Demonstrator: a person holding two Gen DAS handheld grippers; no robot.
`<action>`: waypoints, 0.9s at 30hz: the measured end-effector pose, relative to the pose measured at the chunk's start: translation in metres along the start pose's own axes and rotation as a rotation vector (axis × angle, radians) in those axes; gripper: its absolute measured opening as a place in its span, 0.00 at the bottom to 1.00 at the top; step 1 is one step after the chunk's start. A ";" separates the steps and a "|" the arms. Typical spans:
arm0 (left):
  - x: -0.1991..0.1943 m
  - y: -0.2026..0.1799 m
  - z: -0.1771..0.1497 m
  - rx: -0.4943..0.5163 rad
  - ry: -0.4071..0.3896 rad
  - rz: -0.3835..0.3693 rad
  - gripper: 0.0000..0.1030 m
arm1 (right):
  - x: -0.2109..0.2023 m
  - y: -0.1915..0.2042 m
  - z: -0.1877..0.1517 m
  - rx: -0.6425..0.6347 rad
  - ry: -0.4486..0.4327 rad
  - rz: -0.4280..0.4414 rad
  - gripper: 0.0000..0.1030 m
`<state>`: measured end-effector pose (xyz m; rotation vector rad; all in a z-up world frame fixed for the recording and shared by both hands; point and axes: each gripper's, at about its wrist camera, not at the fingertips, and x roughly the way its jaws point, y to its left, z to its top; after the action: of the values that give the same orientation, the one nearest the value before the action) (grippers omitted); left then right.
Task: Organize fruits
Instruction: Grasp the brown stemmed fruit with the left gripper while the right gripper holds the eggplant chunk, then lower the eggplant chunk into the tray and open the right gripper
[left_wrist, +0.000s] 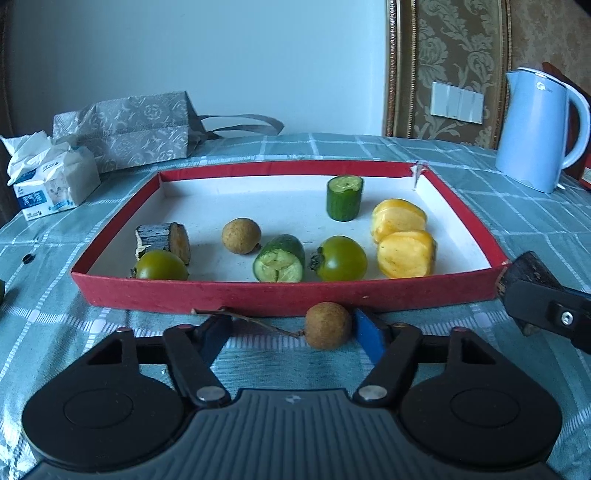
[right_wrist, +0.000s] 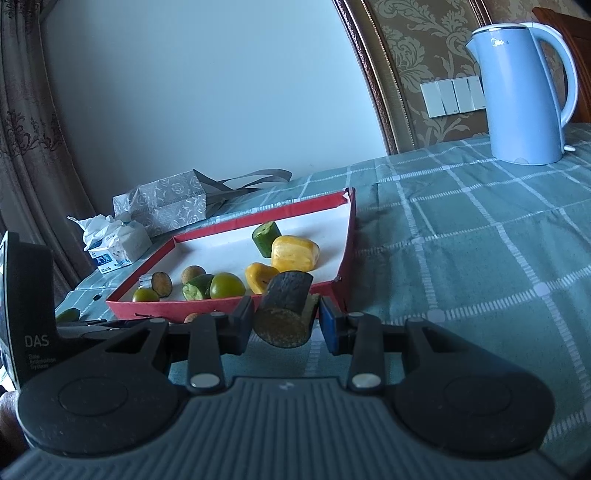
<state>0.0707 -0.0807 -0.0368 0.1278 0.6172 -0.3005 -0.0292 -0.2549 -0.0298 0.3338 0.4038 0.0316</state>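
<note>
A red-rimmed tray (left_wrist: 280, 297) with a white floor holds two green tomatoes (left_wrist: 341, 258), two cucumber pieces (left_wrist: 280, 259), two yellow fruit pieces (left_wrist: 405, 254), a longan (left_wrist: 241, 235) and a dark sugarcane piece (left_wrist: 164, 240). My left gripper (left_wrist: 291, 338) is open around a stemmed longan (left_wrist: 328, 325) lying on the cloth in front of the tray; the fruit rests near the right finger. My right gripper (right_wrist: 286, 321) is shut on a dark sugarcane piece (right_wrist: 286, 312), held near the tray's front right corner (right_wrist: 338, 284). It also shows in the left wrist view (left_wrist: 524, 273).
A blue kettle (left_wrist: 537, 129) stands at the back right. A grey patterned bag (left_wrist: 129, 129) and a tissue pack (left_wrist: 51, 177) sit at the back left. The table has a green checked cloth (right_wrist: 461, 258). A green fruit (right_wrist: 68, 314) lies left of the tray.
</note>
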 end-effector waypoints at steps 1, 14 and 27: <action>-0.001 0.000 0.000 0.002 -0.003 0.001 0.63 | 0.000 0.000 0.000 0.001 0.001 -0.001 0.35; -0.023 0.025 -0.009 -0.035 -0.033 -0.018 0.32 | 0.000 -0.003 0.000 0.011 -0.007 -0.008 0.35; -0.063 0.105 -0.031 -0.116 -0.125 0.076 0.32 | 0.002 0.029 0.011 -0.089 -0.008 0.026 0.35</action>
<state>0.0380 0.0406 -0.0223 0.0205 0.5032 -0.1970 -0.0226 -0.2308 -0.0118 0.2508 0.3890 0.0733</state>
